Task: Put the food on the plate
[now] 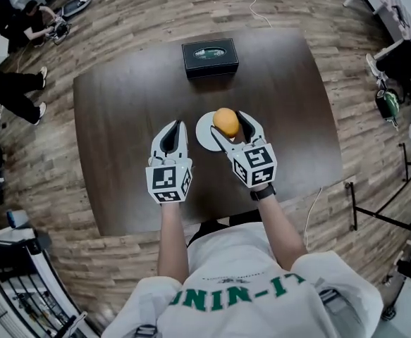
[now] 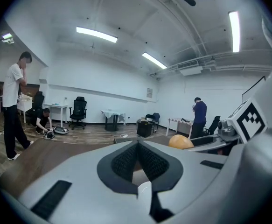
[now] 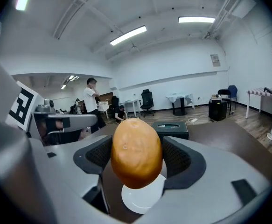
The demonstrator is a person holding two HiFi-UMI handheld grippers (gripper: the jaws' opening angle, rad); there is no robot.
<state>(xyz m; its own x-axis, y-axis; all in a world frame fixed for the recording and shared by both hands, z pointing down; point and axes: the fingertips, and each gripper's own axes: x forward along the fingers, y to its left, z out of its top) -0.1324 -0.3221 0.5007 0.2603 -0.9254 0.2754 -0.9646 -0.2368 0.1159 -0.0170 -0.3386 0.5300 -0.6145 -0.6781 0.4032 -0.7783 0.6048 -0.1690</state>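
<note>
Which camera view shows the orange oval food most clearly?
The right gripper view: the orange oval food fills its centre, clamped between the right tongs above the white round plate. The head view shows it small from above; the left gripper view shows only its top.

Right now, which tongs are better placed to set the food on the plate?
Right. The right tongs are shut on the orange food, directly above the white plate; the left tongs are shut, empty, beside the plate.

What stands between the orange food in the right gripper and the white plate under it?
Nothing visible. The right gripper holds the orange food above the white plate; its visible part is bare.
</note>
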